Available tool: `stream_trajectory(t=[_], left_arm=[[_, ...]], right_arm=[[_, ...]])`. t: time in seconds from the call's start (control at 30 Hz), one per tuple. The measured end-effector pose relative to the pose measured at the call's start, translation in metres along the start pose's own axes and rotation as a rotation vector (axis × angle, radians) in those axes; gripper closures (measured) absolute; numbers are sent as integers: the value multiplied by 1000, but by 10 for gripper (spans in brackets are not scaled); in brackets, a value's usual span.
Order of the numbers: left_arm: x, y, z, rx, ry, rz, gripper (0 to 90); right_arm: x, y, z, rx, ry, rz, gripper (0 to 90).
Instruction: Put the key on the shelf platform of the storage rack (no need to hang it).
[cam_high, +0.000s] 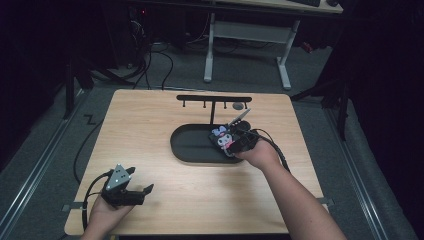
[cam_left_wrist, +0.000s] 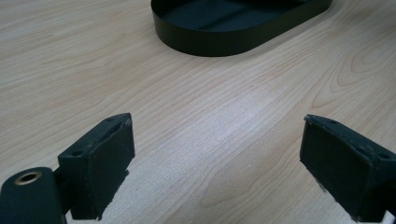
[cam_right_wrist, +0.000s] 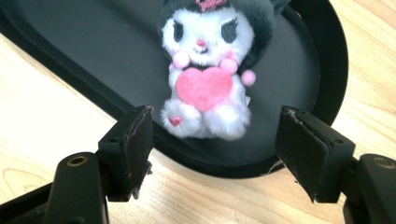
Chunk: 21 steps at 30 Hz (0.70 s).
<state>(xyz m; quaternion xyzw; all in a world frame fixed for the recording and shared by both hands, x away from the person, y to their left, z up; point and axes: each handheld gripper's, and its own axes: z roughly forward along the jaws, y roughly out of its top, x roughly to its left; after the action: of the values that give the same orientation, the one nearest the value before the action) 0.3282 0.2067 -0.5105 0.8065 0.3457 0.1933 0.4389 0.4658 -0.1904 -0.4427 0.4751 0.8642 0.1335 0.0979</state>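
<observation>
Right claw (cam_right_wrist: 215, 140) agape over wooden table (cam_high: 150, 130), dark room.

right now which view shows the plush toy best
The right gripper view: the plush toy lies face-up in the black tray, its pink heart clear. In the high view it is small, beside the right tool. The left gripper view gives the tray.

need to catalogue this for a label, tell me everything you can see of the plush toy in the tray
The plush toy is a small fluffy character with a white face and body, a black hood with a pink mark on top, dark eyes, a pink nose, pink pompoms and a pink heart on its chest; a smaller heart marks one foot. It lies face up in the right end of the black oval tray. The right gripper is open just short of it, jaws not touching.
</observation>
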Motion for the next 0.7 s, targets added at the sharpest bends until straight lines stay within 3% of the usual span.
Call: stream_trajectory(t=[0.07,0.33,0.43,0.53,0.63,0.7], left_arm=[[0,0,0,3,-1,2,107],[-1,0,1,9,0,7,107],[-1,1,1,8,-1,8,107],[-2,1,1,7,0,8,107],[-2,1,2,10,-2,9,107],[-2,1,2,11,-2,9,107]], right_arm=[[1,-4,0,-3,-3,18,280],[0,-17,-9,-32,-27,-11,273],[-1,-26,-15,-59,-13,9,276],[1,-37,-17,-74,-28,-8,273],[5,-49,-18,-90,-10,10,272],[8,-57,-18,-105,-13,-6,275]])
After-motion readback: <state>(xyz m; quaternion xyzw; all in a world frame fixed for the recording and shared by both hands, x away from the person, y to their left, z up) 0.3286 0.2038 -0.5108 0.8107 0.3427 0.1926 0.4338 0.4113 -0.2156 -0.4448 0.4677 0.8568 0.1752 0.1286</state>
